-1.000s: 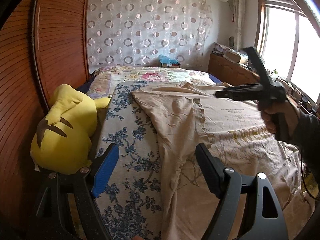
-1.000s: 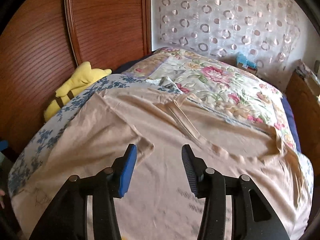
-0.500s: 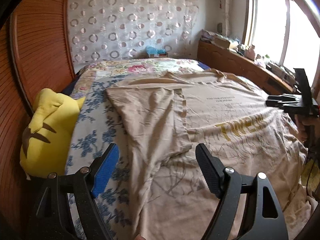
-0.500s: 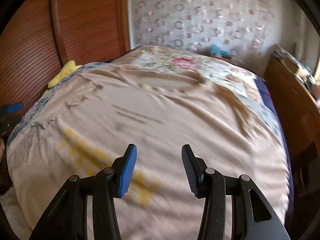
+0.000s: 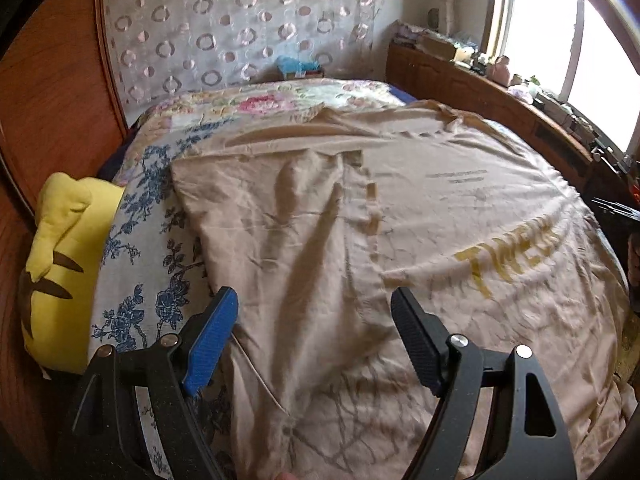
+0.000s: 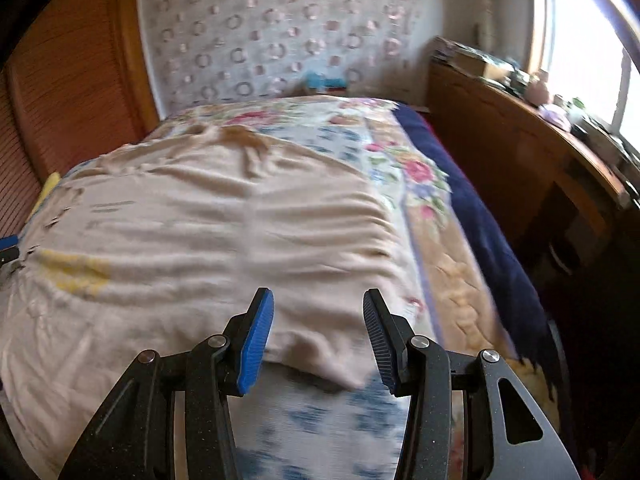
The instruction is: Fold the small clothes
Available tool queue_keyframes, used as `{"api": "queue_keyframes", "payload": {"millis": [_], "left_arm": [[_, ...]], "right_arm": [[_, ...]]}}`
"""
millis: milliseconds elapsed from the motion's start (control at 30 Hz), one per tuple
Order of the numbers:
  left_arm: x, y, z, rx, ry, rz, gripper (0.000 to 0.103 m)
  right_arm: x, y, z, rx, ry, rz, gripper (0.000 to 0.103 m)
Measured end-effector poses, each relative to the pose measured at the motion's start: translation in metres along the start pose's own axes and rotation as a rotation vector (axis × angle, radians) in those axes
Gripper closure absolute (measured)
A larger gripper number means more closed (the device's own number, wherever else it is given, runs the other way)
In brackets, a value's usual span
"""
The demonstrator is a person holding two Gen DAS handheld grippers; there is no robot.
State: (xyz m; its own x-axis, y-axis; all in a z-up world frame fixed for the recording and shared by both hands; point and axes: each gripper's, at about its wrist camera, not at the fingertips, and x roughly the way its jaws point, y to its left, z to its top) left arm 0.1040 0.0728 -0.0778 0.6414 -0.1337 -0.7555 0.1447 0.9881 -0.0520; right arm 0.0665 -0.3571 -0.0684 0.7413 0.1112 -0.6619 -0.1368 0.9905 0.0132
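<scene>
A beige T-shirt [image 5: 400, 208] with yellow lettering is lying spread on the floral bedspread [image 5: 136, 280], one side folded inward. The left gripper [image 5: 314, 340] is being held wide open above it, empty. The right gripper [image 6: 318, 340] is being held half open, empty, over its edge.

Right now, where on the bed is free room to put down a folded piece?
The blue-flowered sheet lies bare between the yellow plush toy and the beige T-shirt. The pink-flowered quilt is bare beyond the shirt, toward the circle-patterned curtain. The wooden window ledge is crowded with small things.
</scene>
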Motion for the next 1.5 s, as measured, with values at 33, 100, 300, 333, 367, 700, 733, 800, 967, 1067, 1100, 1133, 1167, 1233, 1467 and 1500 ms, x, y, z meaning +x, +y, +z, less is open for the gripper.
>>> {"api": "queue_keyframes", "payload": {"millis": [33,100,300,333,367,700,733,800,967,1067,1100,1133,1167,1233,1467,1500], "left_arm": [[0.003,0.001,0.000,-0.004,0.011,0.005,0.024],[0.008,0.001,0.000,-0.005,0.029,0.012,0.023],[0.014,-0.004,0.004,0.021,0.045,0.015,0.021],[0.015,-0.004,0.005,0.026,0.047,0.013,0.019],[0.017,-0.004,0.006,0.030,0.054,-0.005,0.008],[0.023,-0.012,0.008,0.084,0.081,0.010,0.000],[0.023,-0.012,0.008,0.084,0.081,0.010,0.000],[0.023,-0.012,0.008,0.084,0.081,0.010,0.000],[0.023,-0.013,0.008,0.084,0.081,0.012,0.000],[0.023,-0.012,0.008,0.083,0.081,0.014,0.000],[0.023,-0.011,0.008,0.083,0.081,0.013,0.000],[0.023,-0.012,0.008,0.083,0.081,0.014,0.000],[0.022,-0.011,0.008,0.081,0.081,0.016,0.000],[0.020,-0.010,0.008,0.072,0.076,0.031,0.000],[-0.019,-0.008,0.008,0.009,-0.062,0.031,0.000],[-0.024,-0.010,0.008,0.007,-0.082,0.032,0.000]], "right_arm": [[0.000,-0.003,-0.001,0.012,0.006,-0.007,0.055],[-0.002,-0.007,-0.003,0.027,0.019,-0.017,0.055],[-0.002,-0.003,0.005,0.032,0.055,-0.020,0.055],[-0.002,0.000,0.008,0.031,0.059,-0.017,0.055],[-0.004,0.001,0.013,0.029,0.064,-0.012,0.055],[0.019,-0.006,0.030,0.018,0.074,0.020,0.065],[0.019,-0.005,0.029,0.010,0.073,0.031,0.066],[0.018,0.000,0.028,-0.025,0.066,0.004,0.080],[0.016,0.014,0.026,-0.112,0.065,-0.005,0.098],[0.013,0.016,0.030,-0.122,0.043,-0.010,0.098],[0.010,0.017,0.034,-0.119,0.022,-0.005,0.098],[0.006,0.019,0.038,-0.116,-0.003,0.004,0.098],[0.002,0.023,0.042,-0.115,-0.026,0.015,0.098],[-0.007,0.034,0.050,-0.121,-0.071,0.050,0.098],[-0.008,0.086,0.046,-0.194,-0.073,0.192,0.098],[-0.005,0.090,0.043,-0.194,-0.057,0.211,0.098]]}}
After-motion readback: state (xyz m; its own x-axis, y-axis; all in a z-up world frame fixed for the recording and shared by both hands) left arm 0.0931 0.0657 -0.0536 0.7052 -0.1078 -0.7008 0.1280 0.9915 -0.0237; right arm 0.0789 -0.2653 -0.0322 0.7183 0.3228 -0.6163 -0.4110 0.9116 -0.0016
